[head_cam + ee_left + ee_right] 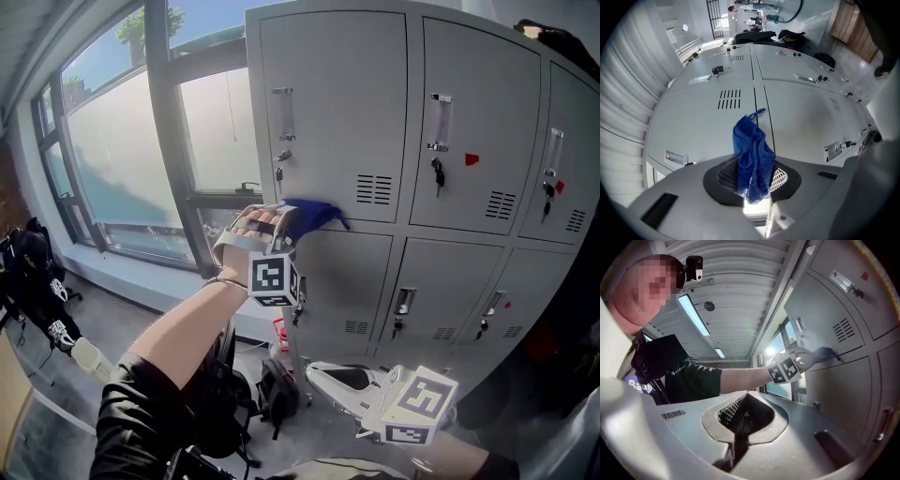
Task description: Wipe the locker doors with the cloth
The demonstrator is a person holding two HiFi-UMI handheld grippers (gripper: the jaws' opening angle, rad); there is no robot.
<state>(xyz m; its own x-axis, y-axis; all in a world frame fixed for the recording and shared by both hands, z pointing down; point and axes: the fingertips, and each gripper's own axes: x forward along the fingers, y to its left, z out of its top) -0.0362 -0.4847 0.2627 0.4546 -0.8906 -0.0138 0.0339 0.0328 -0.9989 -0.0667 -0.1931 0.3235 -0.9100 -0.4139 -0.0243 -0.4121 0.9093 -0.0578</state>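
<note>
My left gripper [284, 221] is raised to the grey lockers [450, 131] and is shut on a blue cloth [315, 214]. The cloth lies against the bottom edge of the upper left locker door [333, 112], just left of its vent slots. In the left gripper view the cloth [751, 157] sticks up bunched from between the jaws [753, 183], with the locker door [698, 119] close ahead. My right gripper [328, 377] hangs low in front of the bottom lockers, shut and holding nothing. The right gripper view [739, 422] shows the left gripper's marker cube [783, 369] and the cloth [826, 352] on the lockers.
Large windows [122, 150] run along the left wall. Black bags [277, 392] lie on the floor below the lockers. Keys hang in the locks [437, 172], and handles [284, 114] stick out from the doors. A dark figure [33, 281] is at the far left.
</note>
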